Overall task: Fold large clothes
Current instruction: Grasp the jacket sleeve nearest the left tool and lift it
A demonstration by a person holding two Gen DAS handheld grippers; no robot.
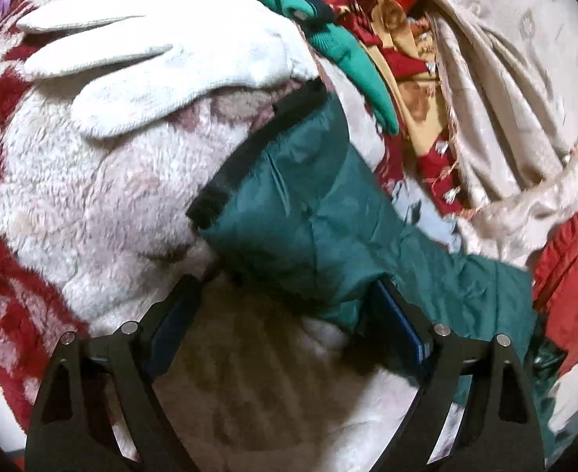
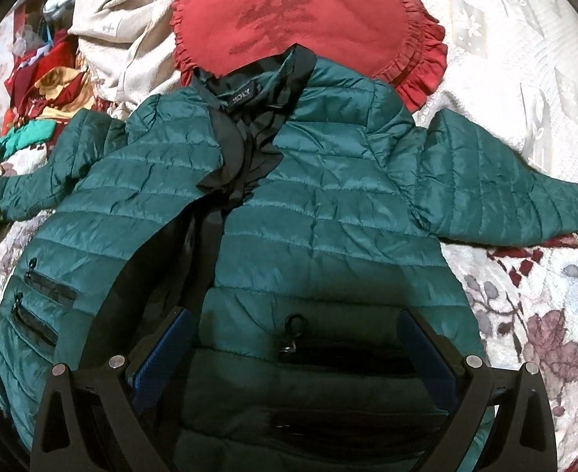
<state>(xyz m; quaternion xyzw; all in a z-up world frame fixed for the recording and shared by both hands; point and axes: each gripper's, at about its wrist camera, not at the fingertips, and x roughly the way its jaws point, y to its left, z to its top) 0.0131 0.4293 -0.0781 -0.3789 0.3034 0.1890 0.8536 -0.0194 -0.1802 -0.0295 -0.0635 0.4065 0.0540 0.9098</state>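
Left wrist view, from the left: red-and-white fleece blanket [image 1: 92, 196] spread underneath, with a white glove [image 1: 163, 67] resting flat on it near the top. Left gripper [image 1: 285, 295] low in the middle, jaws spread wide, nothing clamped; right finger just touching the edge of the jacket's sleeve [image 1: 300, 212], left finger over bare blanket. Sleeve's black cuff pointing up-left toward the glove. Beyond, a green knit garment [image 1: 351, 59] draped over a red and gold cloth [image 1: 418, 90], then a beige cloth [image 1: 505, 90] in folds, and a red cushion [image 1: 572, 275] at the far right edge.

Right wrist view, from the left: heap of red, gold and beige fabric at the upper left. Jacket [image 2: 328, 188], teal and quilted, laid front-up across the blanket, front partly parted showing black lining, both sleeves stretched sideways, collar lying on the cushion. Right gripper [image 2: 296, 338] above the jacket's lower hem by a zip pocket, jaws wide apart, holding nothing.
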